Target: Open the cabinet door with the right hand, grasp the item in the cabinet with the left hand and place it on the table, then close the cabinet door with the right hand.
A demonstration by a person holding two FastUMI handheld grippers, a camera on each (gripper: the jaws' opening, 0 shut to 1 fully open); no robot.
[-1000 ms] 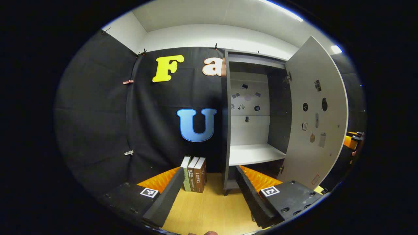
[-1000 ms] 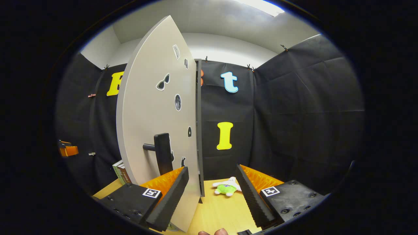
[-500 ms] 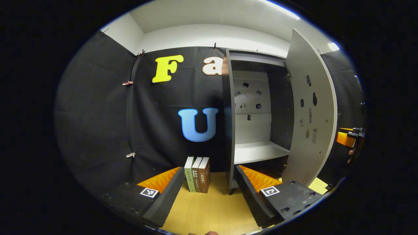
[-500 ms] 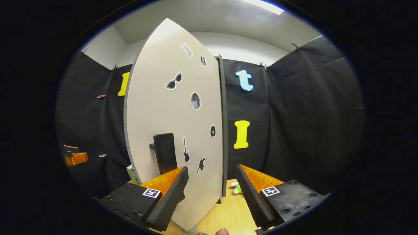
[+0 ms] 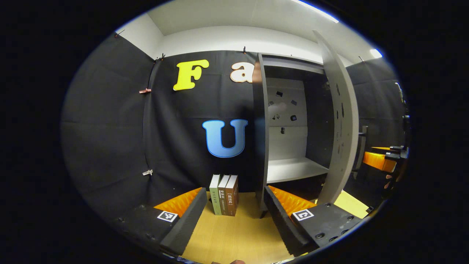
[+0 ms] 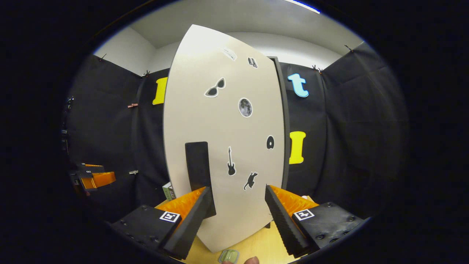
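Grey door (image 6: 223, 146) half-open before your spread right gripper (image 6: 238, 216).
Your left gripper (image 5: 234, 216), also spread, sees the bare shelf (image 5: 293, 169) and books (image 5: 224, 194).

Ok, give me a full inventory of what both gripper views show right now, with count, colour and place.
cabinet: one, dark grey frame, on the table against the booth wall
cabinet door: one, light grey, stickered, partly open
door handle: one, black, low on the door's front
shelf: one, white, inside the cabinet, bare where visible
books: three, green and brown, upright left of the cabinet
table: one, light wood
left gripper: one, open, over the table
right gripper: one, open, facing the door
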